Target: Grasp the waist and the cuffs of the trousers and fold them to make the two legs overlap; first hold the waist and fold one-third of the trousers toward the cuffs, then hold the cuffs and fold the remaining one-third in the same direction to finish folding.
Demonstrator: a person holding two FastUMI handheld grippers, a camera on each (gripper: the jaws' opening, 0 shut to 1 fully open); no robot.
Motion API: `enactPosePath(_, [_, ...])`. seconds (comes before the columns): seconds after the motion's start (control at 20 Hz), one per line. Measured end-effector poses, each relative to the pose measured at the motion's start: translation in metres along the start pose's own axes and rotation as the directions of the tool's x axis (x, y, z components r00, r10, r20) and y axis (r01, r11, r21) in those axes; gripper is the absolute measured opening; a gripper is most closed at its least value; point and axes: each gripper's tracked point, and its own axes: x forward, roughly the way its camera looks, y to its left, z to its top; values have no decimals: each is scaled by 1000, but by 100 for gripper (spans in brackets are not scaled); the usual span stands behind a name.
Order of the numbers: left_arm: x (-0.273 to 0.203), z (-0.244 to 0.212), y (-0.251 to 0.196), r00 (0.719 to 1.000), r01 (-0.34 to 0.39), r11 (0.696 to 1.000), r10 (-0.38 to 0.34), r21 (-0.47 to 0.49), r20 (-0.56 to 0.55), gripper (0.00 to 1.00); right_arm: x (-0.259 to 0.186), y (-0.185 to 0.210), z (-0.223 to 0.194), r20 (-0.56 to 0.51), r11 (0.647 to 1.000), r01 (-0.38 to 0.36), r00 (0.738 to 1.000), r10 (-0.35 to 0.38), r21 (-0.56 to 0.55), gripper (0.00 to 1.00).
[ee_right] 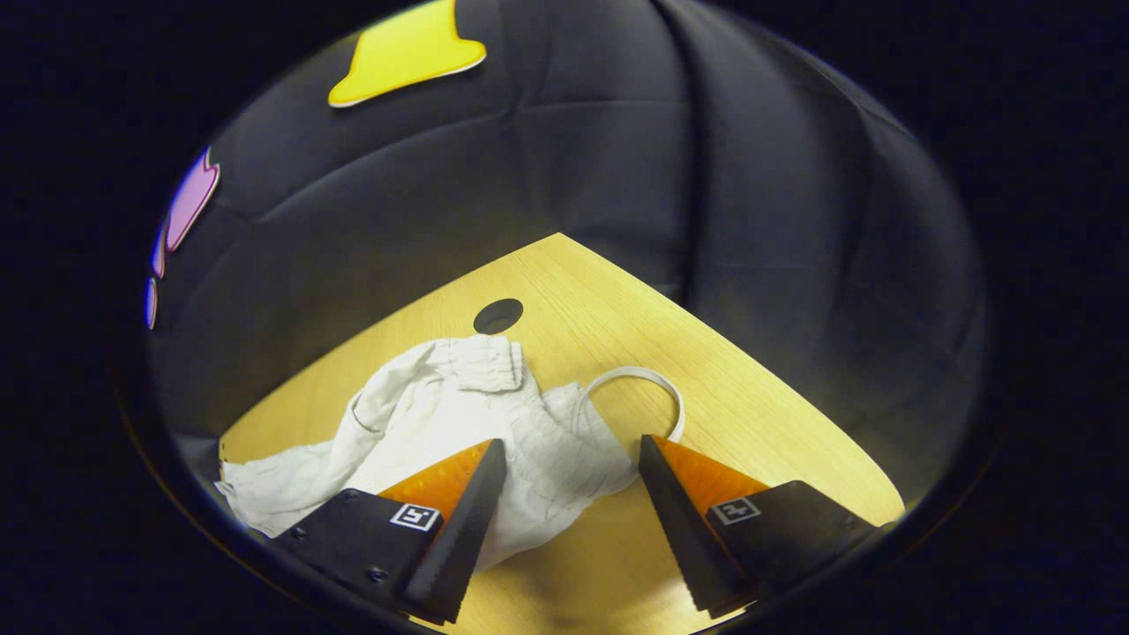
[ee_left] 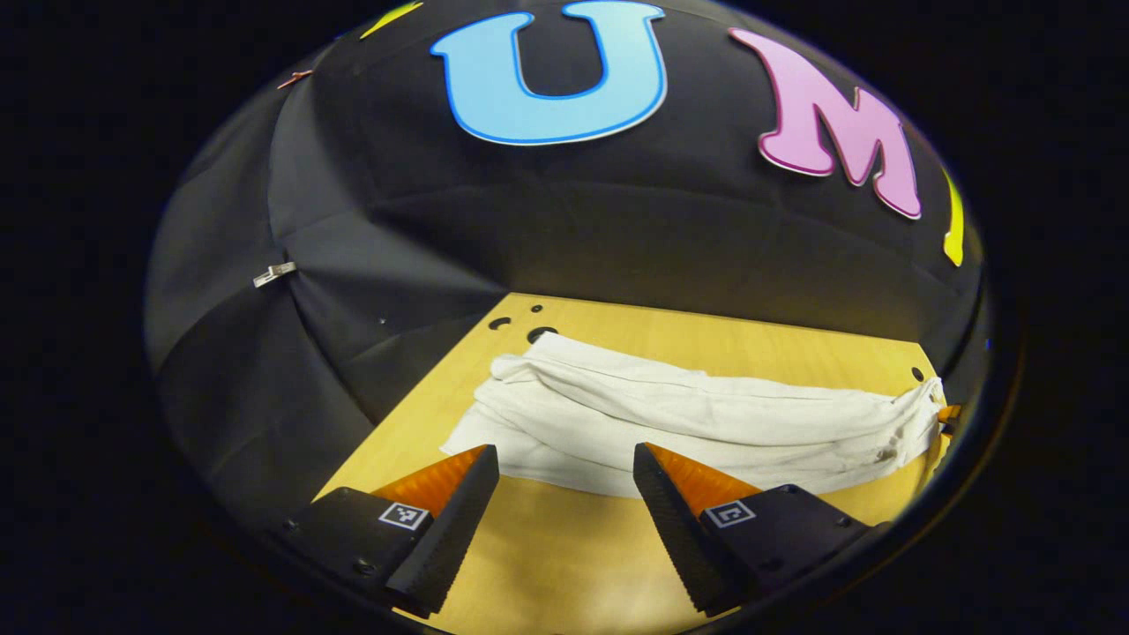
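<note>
Left claw (ee_left: 565, 466): two wedge-shaped fingers with saw-toothed inner faces, each on a dark block bearing small screws and a square black-and-white marker tag. Right claw (ee_right: 572, 459) has the same serrated wedges, screws and marker tags.

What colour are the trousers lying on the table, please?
White, plain trousers; clearest in the left gripper view.
</note>
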Motion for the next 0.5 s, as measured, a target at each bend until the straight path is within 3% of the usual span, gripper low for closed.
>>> enactPosePath(0.05, [-3,-2,-6,1000,12,1000,-12,21,0,98,4,0,-2,2,1000,17,1000,-17,-16,91])
enactPosePath(0.1, [-5,-3,-12,1000,20,999,-20,46,2,98,4,0,0,-3,999,23,1000,-23,-27,75])
enactPosePath(0.15, [-7,-5,-16,1000,23,997,-24,71,4,98,2,7,-2,-15,1000,-5,1000,5,-17,79])
enactPosePath(0.2, [-8,-8,-21,1000,22,996,-23,88,4,98,3,11,-4,-20,1000,-18,1000,17,-6,61])
enactPosePath(0.35, [-19,-27,-45,998,61,988,-58,139,-30,98,4,15,-3,-18,999,-34,999,34,12,38])
enactPosePath(0.5, [-30,-37,-59,996,88,983,-83,162,-38,98,5,19,-7,-34,998,-43,998,44,37,31])
